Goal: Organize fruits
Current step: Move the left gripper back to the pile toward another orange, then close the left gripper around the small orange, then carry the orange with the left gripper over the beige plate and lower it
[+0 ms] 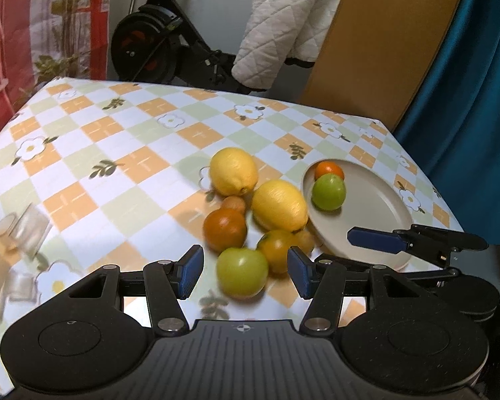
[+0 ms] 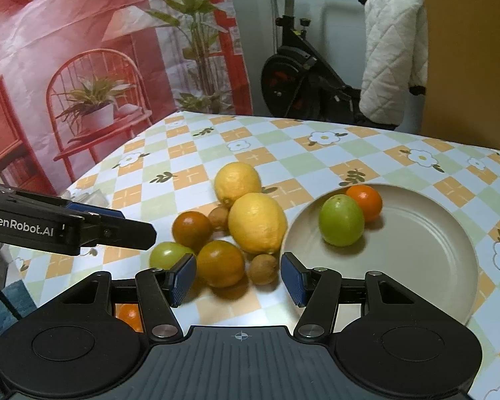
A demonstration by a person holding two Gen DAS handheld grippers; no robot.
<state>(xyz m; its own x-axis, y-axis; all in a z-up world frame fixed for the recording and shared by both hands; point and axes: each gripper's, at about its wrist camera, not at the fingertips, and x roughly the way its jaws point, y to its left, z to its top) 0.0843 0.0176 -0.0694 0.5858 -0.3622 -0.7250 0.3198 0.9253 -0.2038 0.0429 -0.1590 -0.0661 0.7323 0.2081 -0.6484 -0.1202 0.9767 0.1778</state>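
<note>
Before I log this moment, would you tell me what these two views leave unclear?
- Clear items at the table's left edge, left wrist view: blurred, unidentifiable.
- Orange fruit, right wrist view: mostly hidden behind the gripper's linkage.
- Plate near rim, right wrist view: hidden by the gripper body.

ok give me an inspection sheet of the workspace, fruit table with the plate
Surface: table under a checked floral tablecloth.
Job's things: round beige plate holding one green round fruit and one small bright orange fruit; beside it on the cloth a pile of two yellow lemons, two dark orange fruits, a second green fruit and small brown fruits.
Clutter: blurred clear glassware at the left edge.
Grippers: left gripper and right gripper both open, holding nothing.
Cables: nothing seen.
Surroundings: black exercise bike, white quilted cloth, red printed backdrop, teal curtain.
</note>
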